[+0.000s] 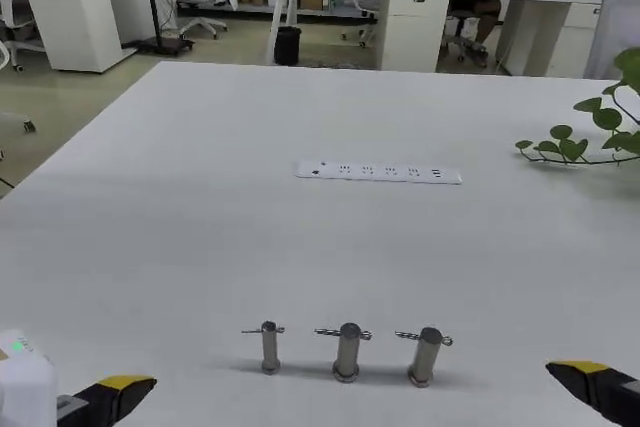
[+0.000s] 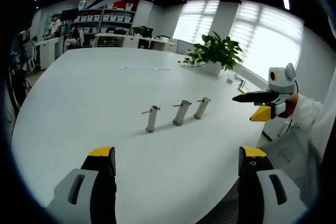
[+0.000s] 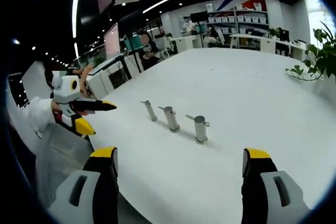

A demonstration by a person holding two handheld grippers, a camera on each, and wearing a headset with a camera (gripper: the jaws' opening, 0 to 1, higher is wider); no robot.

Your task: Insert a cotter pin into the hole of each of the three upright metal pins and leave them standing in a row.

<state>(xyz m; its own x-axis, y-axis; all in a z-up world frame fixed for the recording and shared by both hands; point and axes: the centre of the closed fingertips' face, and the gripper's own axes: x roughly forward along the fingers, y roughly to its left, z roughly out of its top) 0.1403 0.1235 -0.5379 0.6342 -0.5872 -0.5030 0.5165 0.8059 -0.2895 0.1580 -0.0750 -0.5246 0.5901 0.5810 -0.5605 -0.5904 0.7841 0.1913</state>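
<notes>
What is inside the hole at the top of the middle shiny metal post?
A thin metal cotter pin passes through the middle upright silver pin, its ends sticking out on both sides. The stretch inside the hole is hidden by the pin's body.

The three upright cylindrical pins (image 1: pixel 347 352) looked like dull grey metal, their thin cotter pins (image 1: pixel 330 332) of silvery wire; the wide white desk (image 1: pixel 200 227) was smooth and matt.
</notes>
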